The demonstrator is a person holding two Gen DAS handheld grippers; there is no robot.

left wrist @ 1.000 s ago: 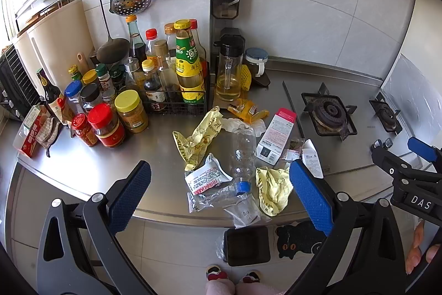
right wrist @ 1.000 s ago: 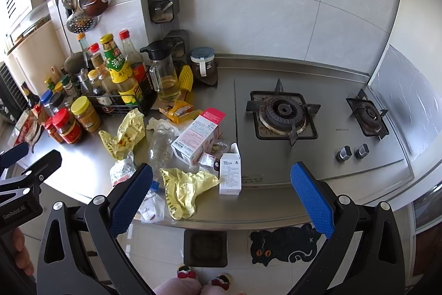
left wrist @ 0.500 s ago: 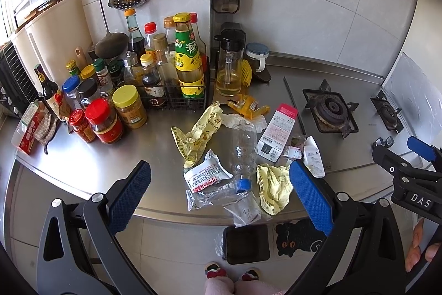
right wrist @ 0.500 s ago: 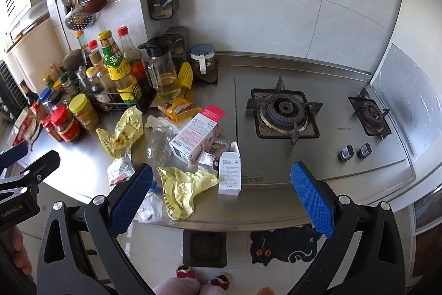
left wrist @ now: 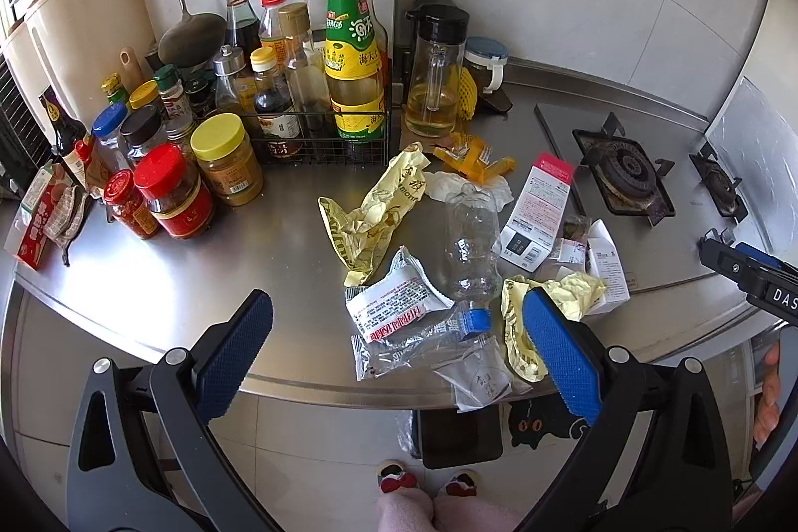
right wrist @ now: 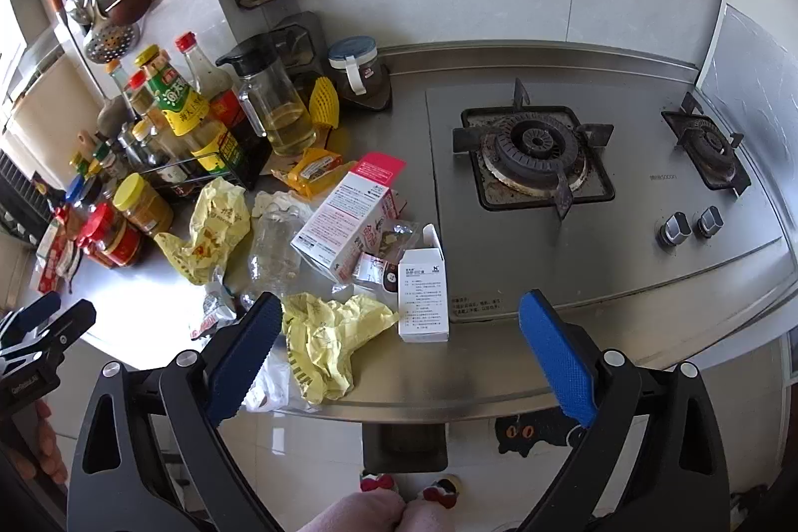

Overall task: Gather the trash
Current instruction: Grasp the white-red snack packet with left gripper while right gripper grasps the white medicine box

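- Far left of the steel counter: a cluster of jars and sauce bottles is seen, with a red-lidded jar and a yellow-lidded jar in front and a wire rack of bottles behind.
- Left gripper: the blue pads are held wide apart above the counter's front edge; nothing is gripped.
- Centre of the counter: the trash is gathered in one loose pile. A crumpled yellow wrapper lies at its left; just beside it a clear plastic bottle lies on its side, blue cap toward the front edge.
- In front of the bottle: a white snack packet and clear film are overlapped at the counter's edge.
- Right of the bottle: a pink-and-white carton is lying flat, a small white box stands near it, and a second yellow wrapper is spread in front.
- Right gripper: the jaws are fully spread over the second yellow wrapper and white box; nothing is held.
- Far right: a two-burner gas hob is set into the counter.
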